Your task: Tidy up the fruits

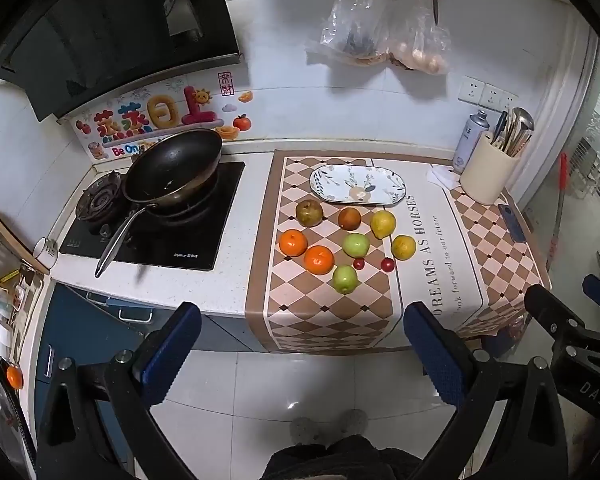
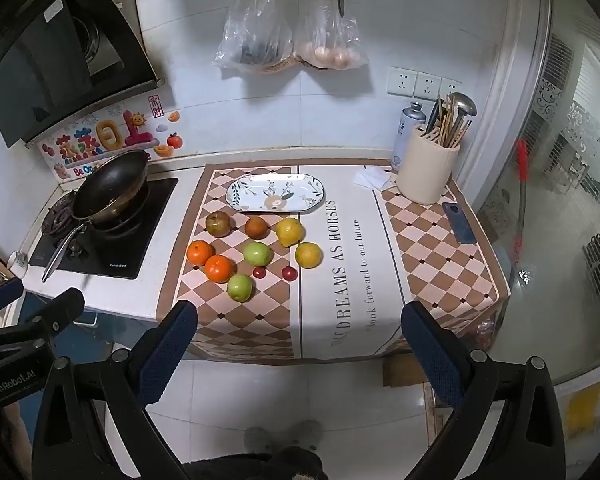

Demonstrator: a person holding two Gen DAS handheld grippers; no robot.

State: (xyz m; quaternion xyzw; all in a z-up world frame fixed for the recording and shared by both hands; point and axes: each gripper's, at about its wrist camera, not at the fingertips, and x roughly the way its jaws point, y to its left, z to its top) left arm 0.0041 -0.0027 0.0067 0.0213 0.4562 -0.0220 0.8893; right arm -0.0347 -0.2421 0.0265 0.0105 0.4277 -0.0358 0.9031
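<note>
Hovering short of surface, I see left gripper and right gripper jaws spread, empty. Fruits loose before plate. Risk: round cherry tomatoes roll off edge if nudged.

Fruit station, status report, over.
Both hand-held grippers open, empty, short of the counter. Ten fruits loose on the mat; plate bare. Nothing in the way.

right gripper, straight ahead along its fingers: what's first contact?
Probably the checked tablecloth, near the counter's front edge. The right gripper is open and empty, pointing steeply down from in front of the counter. The near green apple sits left of that line. Depth is unclear, so treat this as a guess.
</note>
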